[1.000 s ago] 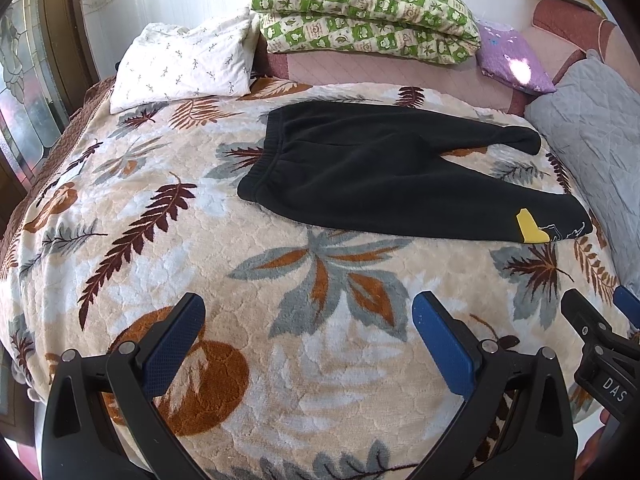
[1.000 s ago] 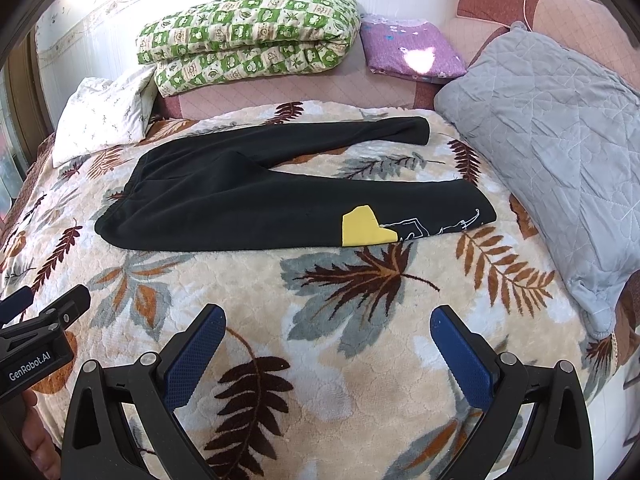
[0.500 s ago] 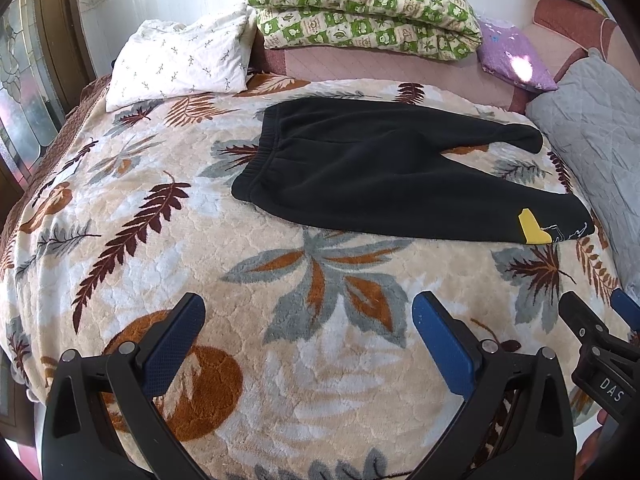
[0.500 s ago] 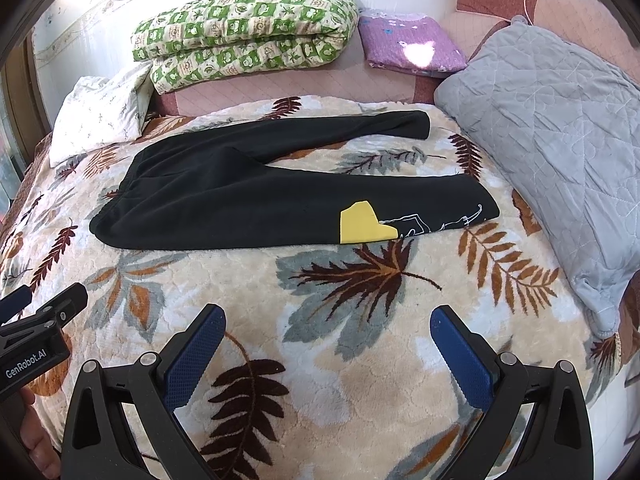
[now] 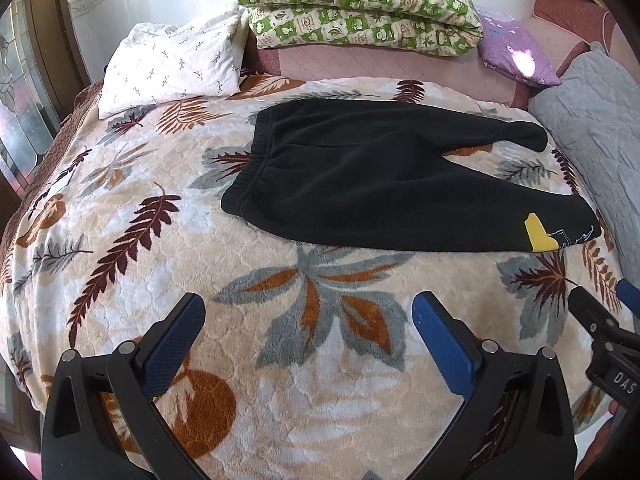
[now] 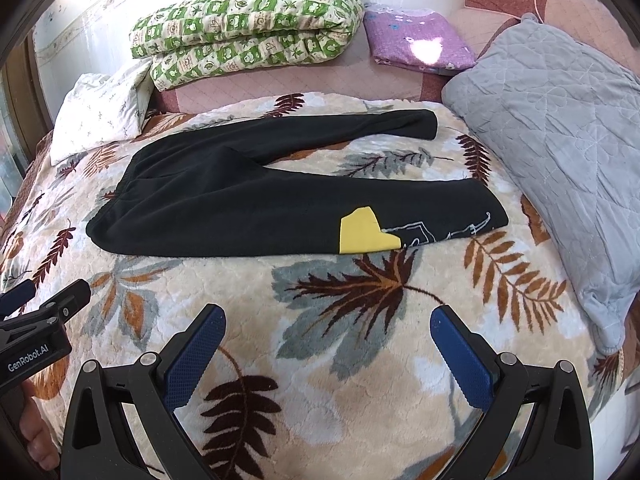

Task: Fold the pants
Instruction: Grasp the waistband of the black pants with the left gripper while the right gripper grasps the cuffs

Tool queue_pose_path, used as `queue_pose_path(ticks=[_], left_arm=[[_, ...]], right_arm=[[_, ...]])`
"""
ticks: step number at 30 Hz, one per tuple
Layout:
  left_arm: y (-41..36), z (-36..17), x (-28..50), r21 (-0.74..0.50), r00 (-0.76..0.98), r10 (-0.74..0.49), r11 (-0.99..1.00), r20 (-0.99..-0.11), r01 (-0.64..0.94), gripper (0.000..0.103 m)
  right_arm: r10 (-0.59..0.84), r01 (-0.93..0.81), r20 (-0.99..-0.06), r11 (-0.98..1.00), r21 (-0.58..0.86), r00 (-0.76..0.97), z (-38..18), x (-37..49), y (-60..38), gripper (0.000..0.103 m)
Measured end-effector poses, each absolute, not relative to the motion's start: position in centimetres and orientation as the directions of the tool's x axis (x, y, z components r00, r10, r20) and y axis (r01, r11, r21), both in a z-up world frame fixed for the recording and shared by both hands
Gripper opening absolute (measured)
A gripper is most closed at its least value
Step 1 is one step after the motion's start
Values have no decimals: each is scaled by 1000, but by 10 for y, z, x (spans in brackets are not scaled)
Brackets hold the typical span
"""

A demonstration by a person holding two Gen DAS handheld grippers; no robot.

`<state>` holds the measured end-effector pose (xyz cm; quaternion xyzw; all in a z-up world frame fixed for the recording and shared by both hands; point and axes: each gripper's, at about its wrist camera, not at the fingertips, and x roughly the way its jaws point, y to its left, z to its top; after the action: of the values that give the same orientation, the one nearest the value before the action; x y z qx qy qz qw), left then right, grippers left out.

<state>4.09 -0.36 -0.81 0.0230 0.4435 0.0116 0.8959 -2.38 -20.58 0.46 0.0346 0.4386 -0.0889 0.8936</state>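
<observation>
A pair of black fleece pants (image 5: 372, 176) lies spread flat on a plush cream blanket printed with brown, rust and grey leaves (image 5: 320, 320), which covers the bed. The elastic waistband (image 5: 250, 172) points toward the left side of the bed and the two legs run to the right, parted in a narrow V, the far leg ending near a grey quilted pillow (image 6: 560, 128). The near leg carries a yellow patch (image 6: 366, 232) and thin white line drawings just beside its cuff. The left gripper (image 5: 308, 340) hovers above the blanket short of the pants, its blue-padded fingers (image 5: 176, 336) spread wide with nothing between them. The right gripper (image 6: 326, 354) hangs likewise over the leaf pattern on the near side of the yellow patch, its blue pads (image 6: 460, 360) also released and empty. Each camera catches the other gripper at the edge of its view, so the two are side by side. At the head of the bed a folded green-and-cream checked quilt (image 6: 248, 28) rests on a pink quilted ledge (image 5: 380, 64), with a white sprig-printed pillow (image 5: 176, 60) to its left and a folded purple cloth (image 6: 416, 40) to its right.
</observation>
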Motion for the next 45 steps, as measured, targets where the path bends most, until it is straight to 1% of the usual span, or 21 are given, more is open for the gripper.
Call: queue_pose_path(ticks=[10, 16, 20, 23, 26, 31, 36, 40, 42, 43, 44, 45], left_arm=[[-8, -8, 80, 78, 592, 69, 997, -803, -10, 103], [-3, 1, 128, 84, 530, 56, 996, -846, 30, 103], [18, 12, 178, 27, 464, 17, 1000, -886, 15, 103], [35, 16, 216, 18, 429, 18, 1000, -903, -4, 103], [53, 13, 254, -1, 382, 8, 1000, -924, -24, 103], [87, -12, 313, -93, 265, -60, 989, -962, -114, 103], [97, -38, 348, -151, 191, -118, 974, -975, -167, 103], [91, -53, 362, -237, 158, -210, 955, -965, -178, 103], [86, -59, 368, -252, 163, -224, 950, -961, -183, 103], [85, -64, 372, -254, 159, -226, 950, -961, -184, 102], [84, -67, 375, -265, 155, -238, 946, -959, -189, 98], [83, -70, 376, -285, 148, -259, 938, -954, -196, 84]], right_arm=[[-75, 117, -798, 993, -5, 598, 18, 10, -235, 103], [-27, 92, -811, 995, 33, 585, 28, 44, -275, 103], [-70, 115, -808, 993, -3, 584, 39, 83, -320, 103], [-97, 153, -812, 988, -10, 576, 45, 118, -360, 103], [-72, 202, -829, 978, 50, 554, 43, 163, -405, 102], [-44, 315, -856, 939, 141, 515, 15, 232, -458, 102], [-36, 379, -859, 907, 186, 510, -7, 261, -475, 102], [-52, 365, -861, 918, 158, 506, -14, 271, -469, 102], [-56, 349, -862, 926, 143, 504, -15, 276, -465, 102], [-56, 344, -862, 929, 140, 504, -16, 278, -465, 102], [-56, 341, -862, 930, 138, 503, -16, 280, -464, 102], [-51, 335, -863, 932, 140, 503, -15, 283, -465, 103]])
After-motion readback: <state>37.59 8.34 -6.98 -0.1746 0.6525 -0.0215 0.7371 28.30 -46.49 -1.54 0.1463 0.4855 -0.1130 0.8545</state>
